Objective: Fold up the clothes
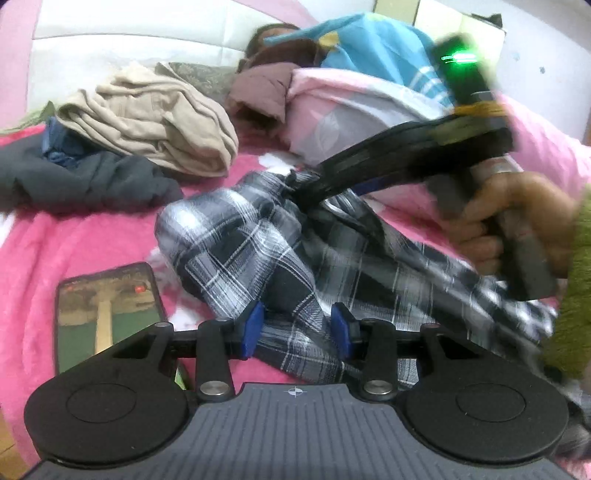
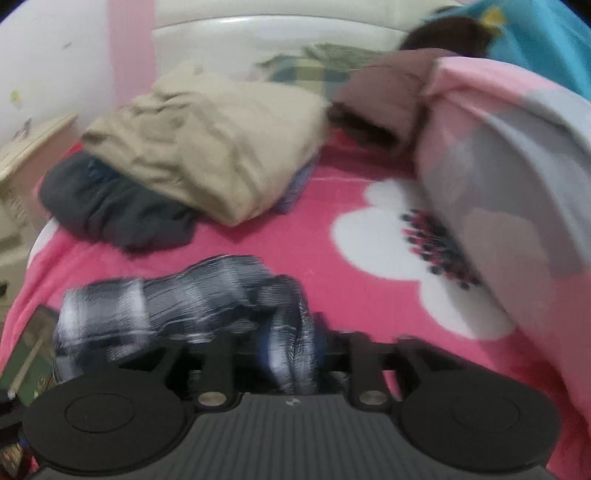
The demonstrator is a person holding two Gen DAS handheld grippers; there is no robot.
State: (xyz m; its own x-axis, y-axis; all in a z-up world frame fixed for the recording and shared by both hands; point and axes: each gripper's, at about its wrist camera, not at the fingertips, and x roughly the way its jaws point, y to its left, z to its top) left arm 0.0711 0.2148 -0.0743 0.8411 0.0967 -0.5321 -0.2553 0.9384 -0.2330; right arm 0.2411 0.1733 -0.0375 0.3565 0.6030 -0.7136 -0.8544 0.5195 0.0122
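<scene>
A black-and-white plaid garment (image 1: 236,236) lies crumpled on the pink fleece blanket (image 1: 74,240). In the left wrist view my left gripper (image 1: 298,328) has its blue pads (image 1: 255,326) closed partway on a fold of the garment's near edge. My right gripper (image 1: 295,181), held by a hand (image 1: 509,221) in a green sleeve, reaches in from the right and pinches the garment's far end. The right wrist view is blurred. There the plaid garment (image 2: 177,302) bunches up between the fingers of my right gripper (image 2: 291,347).
A beige folded garment (image 1: 155,118) rests on a dark grey one (image 1: 85,177) at the back left. A lit phone (image 1: 107,310) lies on the blanket near my left gripper. A pink-and-grey quilt (image 2: 498,166) is piled on the right. The white headboard (image 2: 258,33) is behind.
</scene>
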